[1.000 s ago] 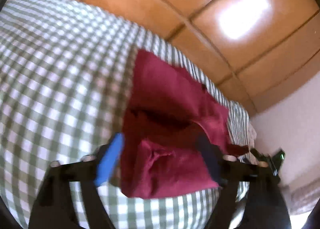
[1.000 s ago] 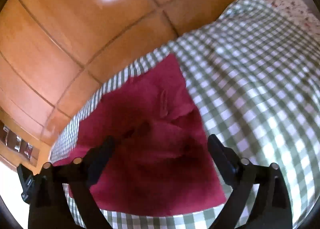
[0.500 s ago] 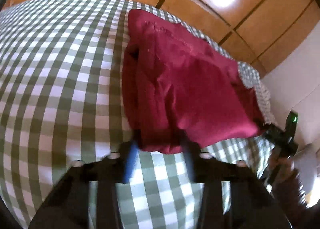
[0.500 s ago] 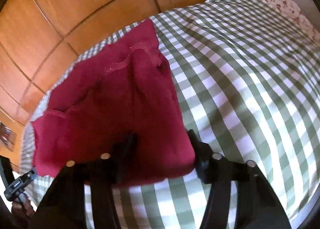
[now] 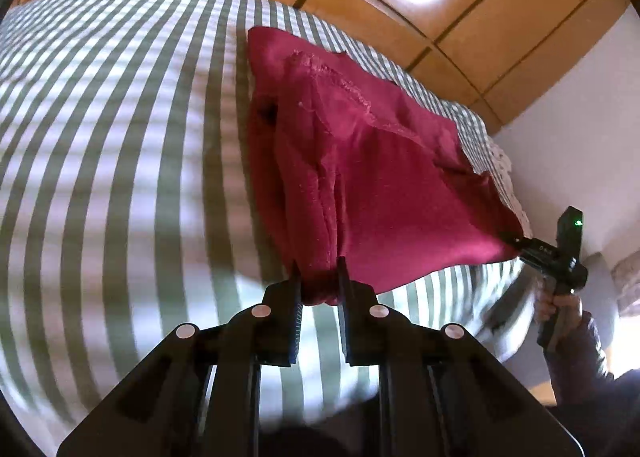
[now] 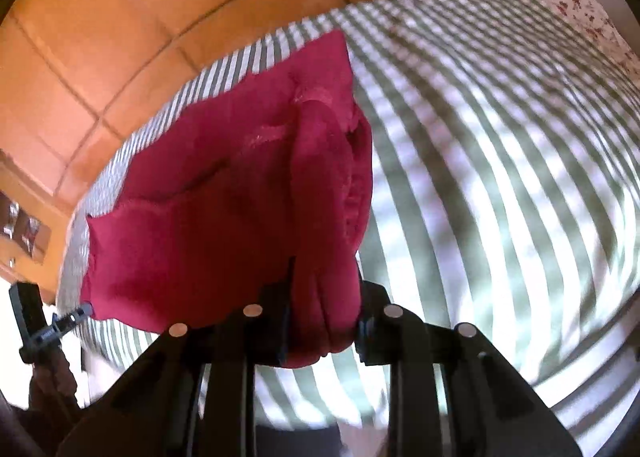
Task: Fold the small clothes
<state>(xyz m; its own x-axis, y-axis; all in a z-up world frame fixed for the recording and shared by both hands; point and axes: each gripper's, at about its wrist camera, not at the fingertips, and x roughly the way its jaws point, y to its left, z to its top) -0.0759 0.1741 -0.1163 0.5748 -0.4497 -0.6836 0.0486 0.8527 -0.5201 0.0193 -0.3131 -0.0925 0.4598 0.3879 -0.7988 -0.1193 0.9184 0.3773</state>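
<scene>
text: none legible | right gripper: small white marking on its body, too blurred to read | green light on it, not a character

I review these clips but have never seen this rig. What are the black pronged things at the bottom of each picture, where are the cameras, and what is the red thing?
No robot arm here: a person holds a two-finger gripper in each hand, with a fisheye camera on each looking along its fingers. In the left wrist view, the left gripper is shut on a near corner of the red garment; the right gripper shows at the far corner. In the right wrist view, the right gripper pinches its own bunched corner. The garment stretches between them over a green checked bedcover.
</scene>
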